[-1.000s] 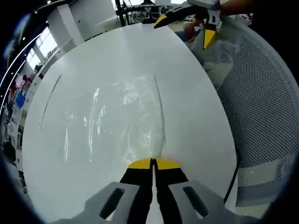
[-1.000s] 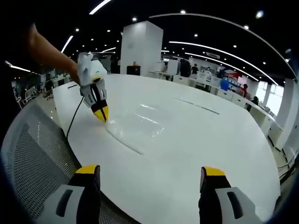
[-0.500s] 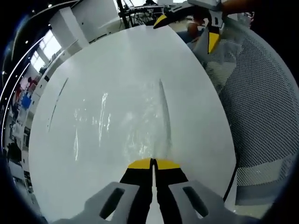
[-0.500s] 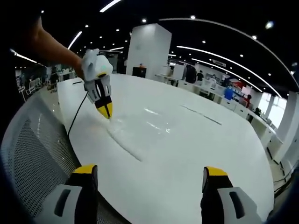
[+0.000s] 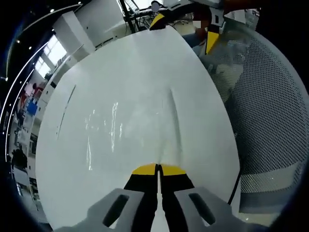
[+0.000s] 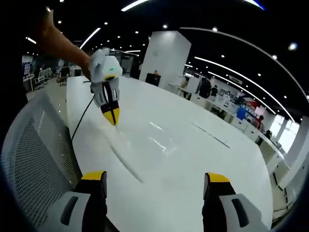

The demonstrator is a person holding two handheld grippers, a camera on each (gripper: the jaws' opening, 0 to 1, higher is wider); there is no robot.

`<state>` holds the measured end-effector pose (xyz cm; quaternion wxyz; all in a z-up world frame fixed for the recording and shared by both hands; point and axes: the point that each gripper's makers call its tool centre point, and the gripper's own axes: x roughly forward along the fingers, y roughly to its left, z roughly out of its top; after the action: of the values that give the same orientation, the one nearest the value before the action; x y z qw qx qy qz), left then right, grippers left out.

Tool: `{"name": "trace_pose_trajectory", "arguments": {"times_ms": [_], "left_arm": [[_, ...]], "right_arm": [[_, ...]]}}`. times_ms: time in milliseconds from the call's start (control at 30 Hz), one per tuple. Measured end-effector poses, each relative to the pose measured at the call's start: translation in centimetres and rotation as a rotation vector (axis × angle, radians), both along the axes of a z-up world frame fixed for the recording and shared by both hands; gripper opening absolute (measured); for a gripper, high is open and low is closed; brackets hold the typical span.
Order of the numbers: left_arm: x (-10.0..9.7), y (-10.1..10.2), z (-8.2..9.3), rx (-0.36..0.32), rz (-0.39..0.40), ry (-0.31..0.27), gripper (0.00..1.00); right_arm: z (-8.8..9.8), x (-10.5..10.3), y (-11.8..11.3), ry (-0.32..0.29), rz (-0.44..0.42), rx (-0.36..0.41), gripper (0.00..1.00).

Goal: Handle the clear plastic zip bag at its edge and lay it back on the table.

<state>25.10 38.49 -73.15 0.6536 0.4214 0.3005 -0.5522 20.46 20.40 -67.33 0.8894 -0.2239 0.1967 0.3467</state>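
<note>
Left gripper (image 5: 158,170) on glossy clear bag (image 5: 140,125)

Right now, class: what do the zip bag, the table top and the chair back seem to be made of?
Zip bag: thin clear plastic, glossy; the white top shows through and wrinkles glint. Table: smooth white top, faintly shiny, perhaps laminate; it reflects ceiling lights. Chair back: pale woven mesh, matte; its grid of tiny holes shows. The left gripper is shut on the bag's edge.

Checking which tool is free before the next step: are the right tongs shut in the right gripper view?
No, the right tongs stand wide open, their two yellow tips far apart above the white table.
</note>
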Motion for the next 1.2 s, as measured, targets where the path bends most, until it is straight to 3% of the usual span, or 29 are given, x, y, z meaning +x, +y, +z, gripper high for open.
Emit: {"name": "trace_pose_trajectory", "arguments": {"times_ms": [433,1200], "left_arm": [[-0.8,-0.7,2.2,-0.038,0.044,-0.022,0.00],[-2.0,-1.5,4.7,-0.074,0.064,-0.028,0.00]], "right_arm": [[2.3,0.8,2.5,-0.037,0.091,-0.021,0.66],[3.4,1.0,7.1,-0.072,0.234,-0.058,0.44]]}}
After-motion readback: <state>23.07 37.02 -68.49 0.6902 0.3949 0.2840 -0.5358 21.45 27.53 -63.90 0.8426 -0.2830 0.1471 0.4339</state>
